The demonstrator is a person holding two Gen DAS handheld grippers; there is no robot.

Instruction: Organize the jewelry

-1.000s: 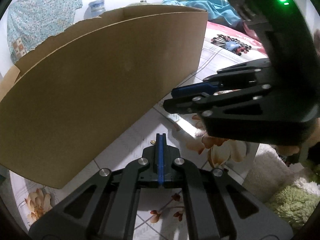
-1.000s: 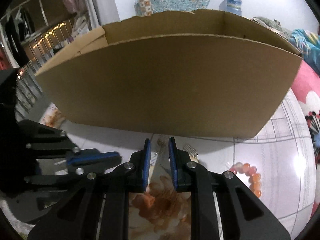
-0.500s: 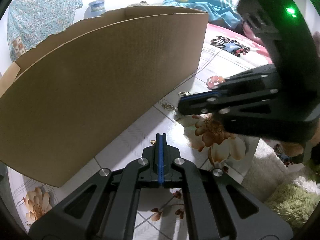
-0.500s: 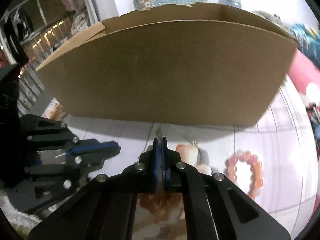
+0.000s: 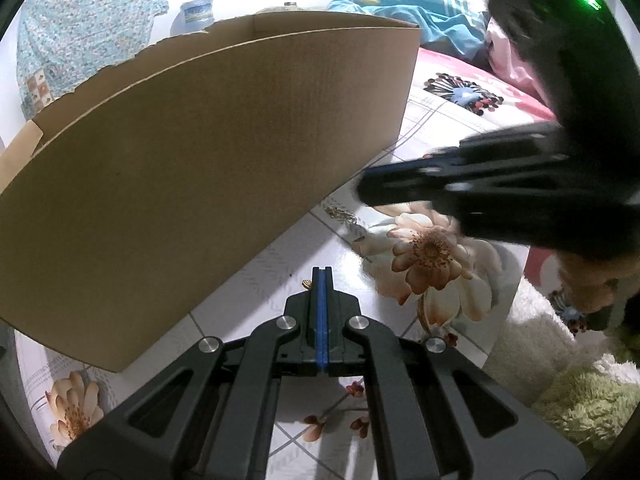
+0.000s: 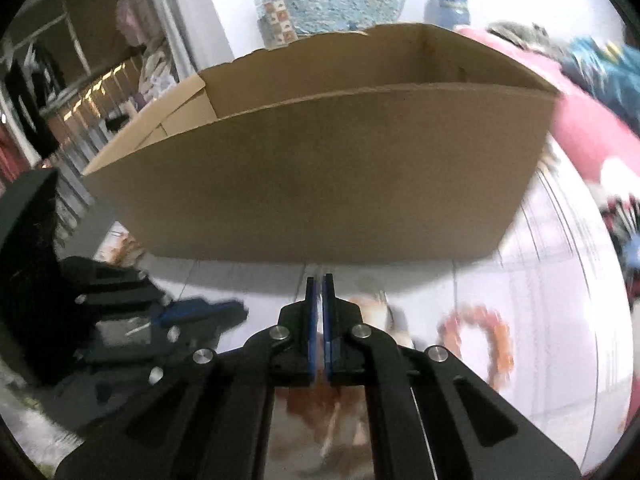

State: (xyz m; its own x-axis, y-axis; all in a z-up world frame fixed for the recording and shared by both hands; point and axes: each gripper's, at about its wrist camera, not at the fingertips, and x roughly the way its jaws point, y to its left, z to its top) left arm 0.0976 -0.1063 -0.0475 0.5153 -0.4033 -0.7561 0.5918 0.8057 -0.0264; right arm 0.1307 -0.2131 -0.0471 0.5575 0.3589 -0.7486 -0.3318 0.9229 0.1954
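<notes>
Chain (image 5: pixel 341 213) on cloth (image 5: pixel 256 292) just beside box (image 5: pixel 200 168). Bracelet (image 6: pixel 478 342) right of box corner. Left gripper (image 5: pixel 321 276) pressed together, empty. Right gripper (image 6: pixel 319 280) pressed together; held item unclear.

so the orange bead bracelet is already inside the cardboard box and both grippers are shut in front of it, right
Not quite. The orange bead bracelet is not in the cardboard box; the right wrist view shows it lying on the flowered tablecloth outside the box, to the right of the right gripper. The rest holds: the left gripper and right gripper are both shut in front of the box.
</notes>
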